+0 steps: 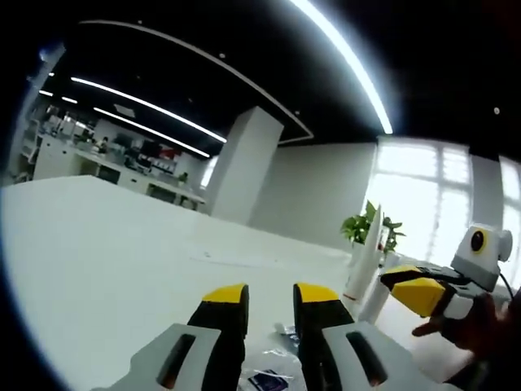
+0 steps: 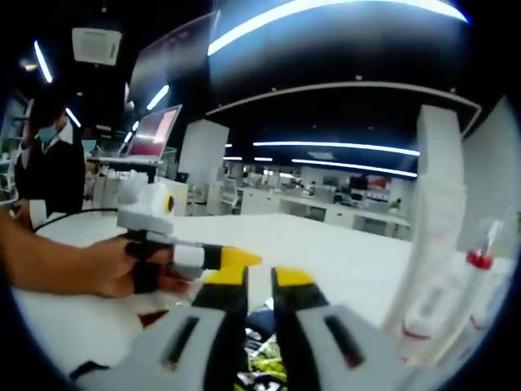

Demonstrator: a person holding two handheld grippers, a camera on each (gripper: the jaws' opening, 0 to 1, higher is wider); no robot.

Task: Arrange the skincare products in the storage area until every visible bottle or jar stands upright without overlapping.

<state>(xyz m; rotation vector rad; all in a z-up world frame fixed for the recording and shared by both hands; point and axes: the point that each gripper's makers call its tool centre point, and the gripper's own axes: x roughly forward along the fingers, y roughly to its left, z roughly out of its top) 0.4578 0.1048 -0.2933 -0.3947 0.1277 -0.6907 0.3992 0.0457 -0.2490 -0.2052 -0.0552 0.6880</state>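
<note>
White table point(image 1: 106, 244), left gripper point(image 1: 270, 295) and right gripper point(image 2: 259, 277) raised above it, jaws slightly parted, empty.

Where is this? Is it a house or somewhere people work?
It looks like a big open office. Long light strips run across a dark ceiling, rows of desks fill the back, and a large white table sits in front near a bright window and a potted plant.
</note>
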